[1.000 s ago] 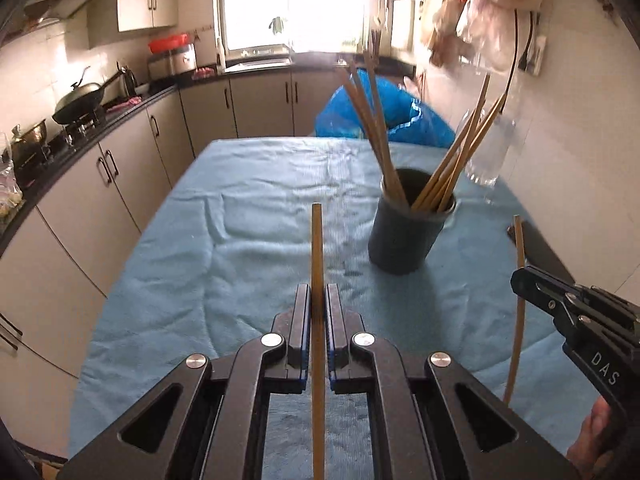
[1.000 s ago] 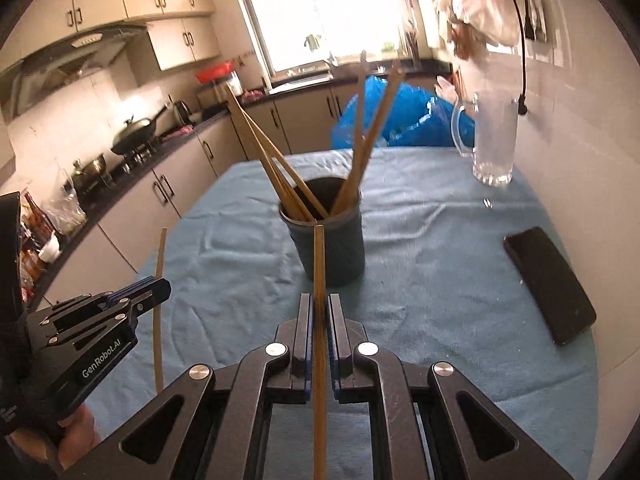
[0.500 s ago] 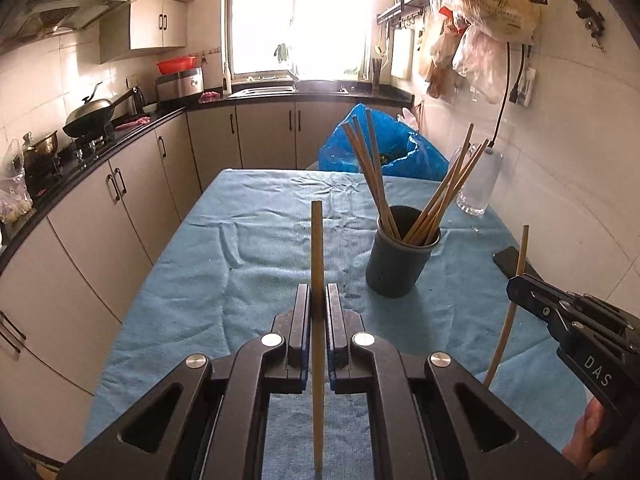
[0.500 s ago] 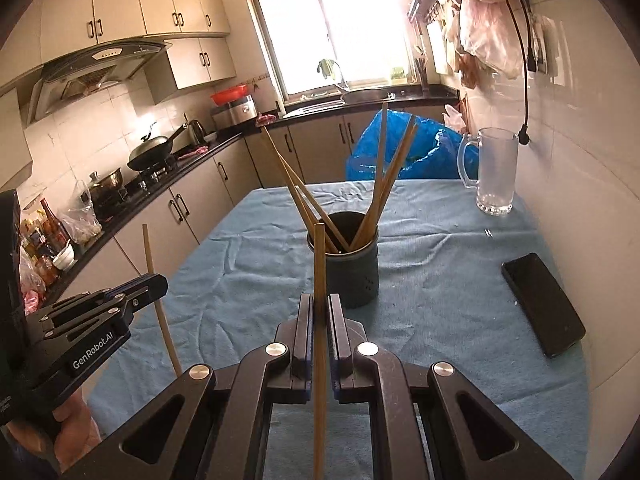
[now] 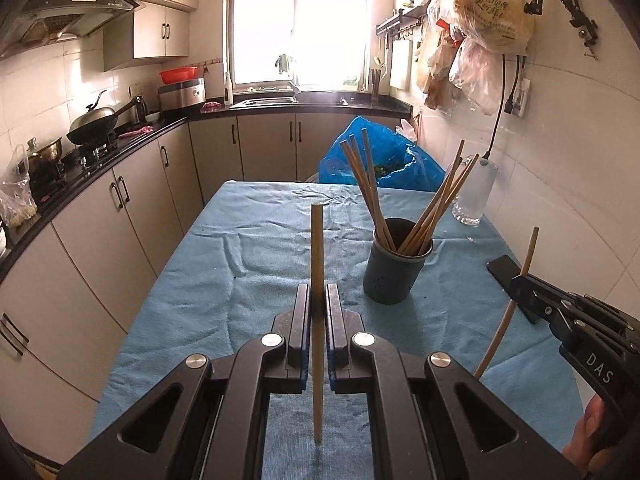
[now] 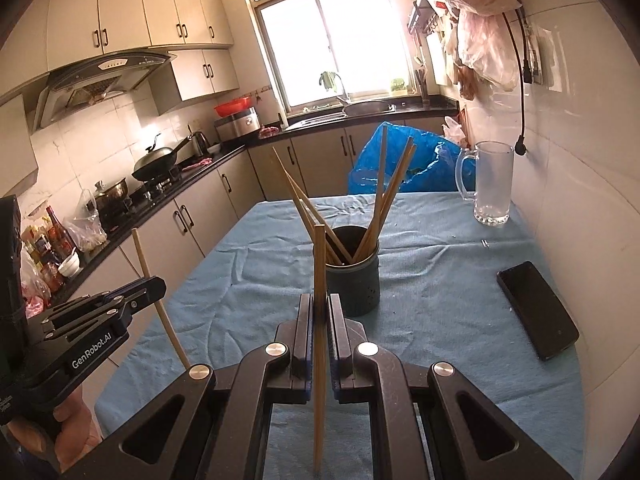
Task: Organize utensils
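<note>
Chopsticks, light, stiff and slippery, are riding upright above the blue-clothed table (image 5: 248, 240), one (image 5: 317, 280) clamped mid-shaft in the left claw (image 5: 318, 300), another (image 6: 319, 300) in the right claw (image 6: 319, 312), near the holder cup (image 6: 352, 280).

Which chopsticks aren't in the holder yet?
Two: one chopstick clamped upright in the left gripper, another chopstick in the right gripper. All others stand leaning inside the dark holder on the blue cloth.

Two held chopsticks (image 5: 317, 264) (image 6: 319, 280), one holder (image 5: 394, 276)
</note>
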